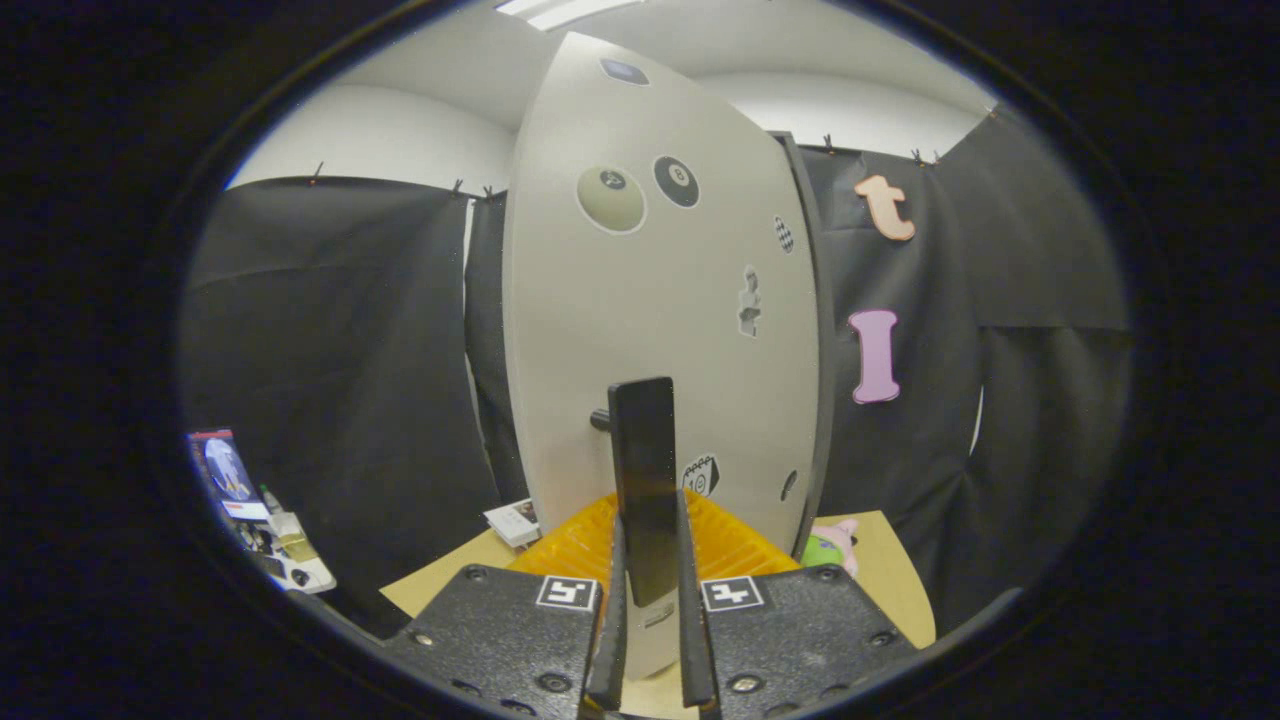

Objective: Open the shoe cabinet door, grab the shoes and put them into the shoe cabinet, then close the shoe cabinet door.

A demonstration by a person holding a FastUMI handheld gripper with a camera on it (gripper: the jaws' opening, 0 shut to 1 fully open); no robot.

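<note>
The white shoe cabinet door (pixel 650 300), dotted with stickers, stands upright right in front of me. Its black vertical handle (pixel 643 470) juts out on a short stub and sits between my fingers. My gripper (pixel 650 515) is shut on that handle, one finger pressing on each side. A dark strip (pixel 815 350) runs along the door's right edge; I cannot tell whether the door is ajar. A pink and green soft thing (pixel 832 545) lies low beyond the door's right side; I cannot tell whether it is a shoe.
An orange ribbed surface (pixel 575 545) lies under the door's foot on a tan board (pixel 450 585). A small white box (pixel 515 522) sits at the door's lower left. Farther left is a cluttered stand with a poster (pixel 225 475) and small items.
</note>
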